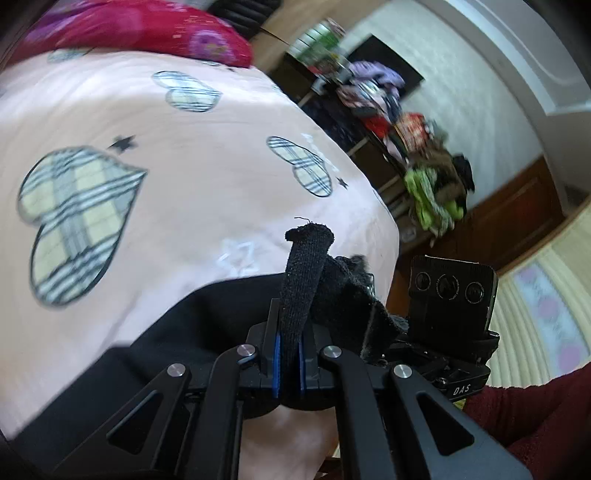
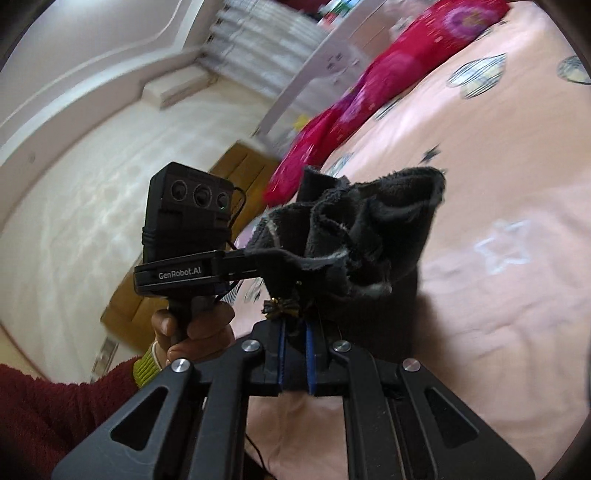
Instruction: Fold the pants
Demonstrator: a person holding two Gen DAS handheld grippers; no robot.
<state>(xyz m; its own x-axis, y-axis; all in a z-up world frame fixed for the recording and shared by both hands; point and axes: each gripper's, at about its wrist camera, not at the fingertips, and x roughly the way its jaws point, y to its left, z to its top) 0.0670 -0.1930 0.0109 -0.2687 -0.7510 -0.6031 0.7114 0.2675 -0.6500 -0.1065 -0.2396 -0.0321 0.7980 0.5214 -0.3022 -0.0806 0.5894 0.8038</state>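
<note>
A pink bed sheet (image 1: 207,192) printed with plaid hearts covers the bed; three hearts show in the left view. One red flowered pillow (image 1: 147,29) lies at its far edge. One pair of black knitted pants (image 1: 221,306) hangs over the sheet, lifted. The left gripper (image 1: 289,363) is clenched on its edge, and the right gripper (image 2: 295,360) is clenched on bunched cloth of it.

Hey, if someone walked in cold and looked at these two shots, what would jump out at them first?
Probably the black pants, bunched and pinched in both grippers: the left gripper clamps a knit strip, the right gripper a crumpled edge. Behind them spreads the pink bedsheet with plaid hearts, and a bright red floral pillow lies along its far side.
</note>
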